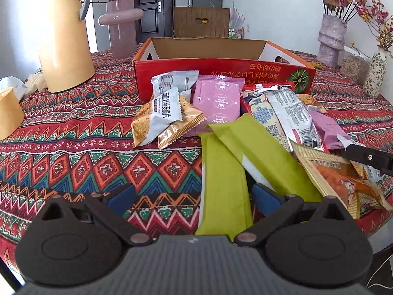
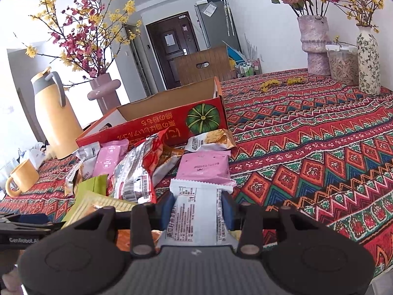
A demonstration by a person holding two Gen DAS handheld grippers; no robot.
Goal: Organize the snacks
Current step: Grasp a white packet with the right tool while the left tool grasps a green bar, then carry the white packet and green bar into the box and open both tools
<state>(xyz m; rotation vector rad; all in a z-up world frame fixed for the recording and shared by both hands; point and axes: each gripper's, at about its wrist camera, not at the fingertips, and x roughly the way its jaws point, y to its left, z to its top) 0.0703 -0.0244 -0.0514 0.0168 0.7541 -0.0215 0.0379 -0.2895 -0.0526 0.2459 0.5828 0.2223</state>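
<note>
A red cardboard box [image 1: 221, 73] stands open and empty on the patterned tablecloth; it also shows in the right wrist view [image 2: 157, 127]. Several snack packets lie heaped in front of it. My left gripper [image 1: 194, 196] is open, its blue pads either side of a green packet [image 1: 223, 184] that lies on the cloth between them, beside a second green packet [image 1: 265, 152]. My right gripper [image 2: 197, 209] is shut on a white packet [image 2: 196, 211], with a pink packet [image 2: 203, 167] just beyond it. The right gripper's finger [image 1: 368, 157] shows at the left wrist view's right edge.
A yellow thermos jug [image 1: 63, 36] and a yellow mug [image 2: 22, 177] stand at the left. A pink vase [image 1: 121, 24] is behind the box. Vases with flowers [image 2: 315, 46] and a jar [image 2: 342, 64] stand at the far right. A chair back [image 1: 201, 22] is behind the table.
</note>
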